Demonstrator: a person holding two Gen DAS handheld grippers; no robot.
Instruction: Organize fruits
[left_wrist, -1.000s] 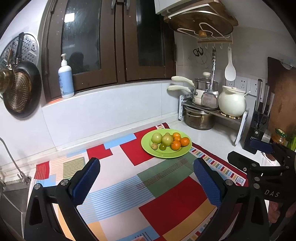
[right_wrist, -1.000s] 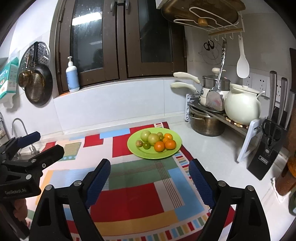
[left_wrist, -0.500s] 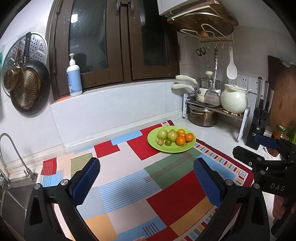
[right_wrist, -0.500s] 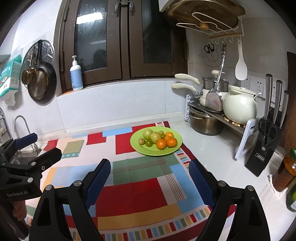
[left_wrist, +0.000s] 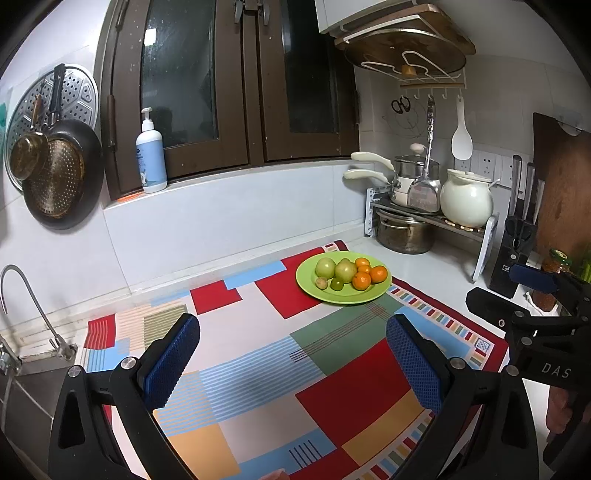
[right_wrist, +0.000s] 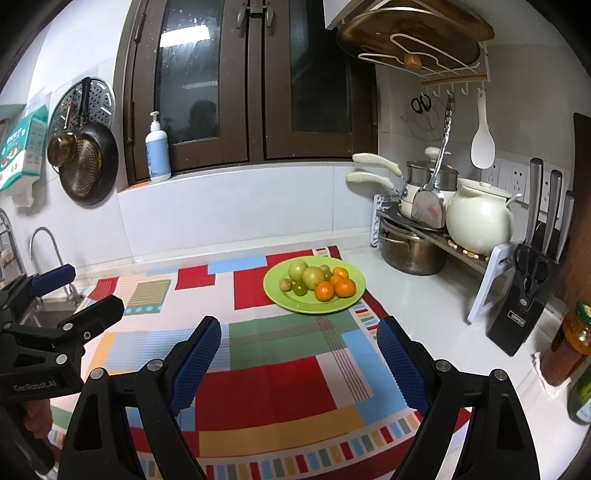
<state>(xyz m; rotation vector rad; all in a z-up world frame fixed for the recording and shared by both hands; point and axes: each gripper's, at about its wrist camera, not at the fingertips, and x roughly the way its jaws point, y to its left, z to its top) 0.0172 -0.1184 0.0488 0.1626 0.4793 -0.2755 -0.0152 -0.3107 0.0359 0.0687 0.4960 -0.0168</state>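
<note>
Green plate holding fruit, sitting far across the patchwork mat on the table. Hovering well short, both grippers spread wide, empty. Advancing slowly, picking one fruit singly, squeezing gently.

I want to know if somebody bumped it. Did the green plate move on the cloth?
No. The plate sits on the same red patch at the cloth's far corner, near the pot rack. Only the camera pulled back.
</note>
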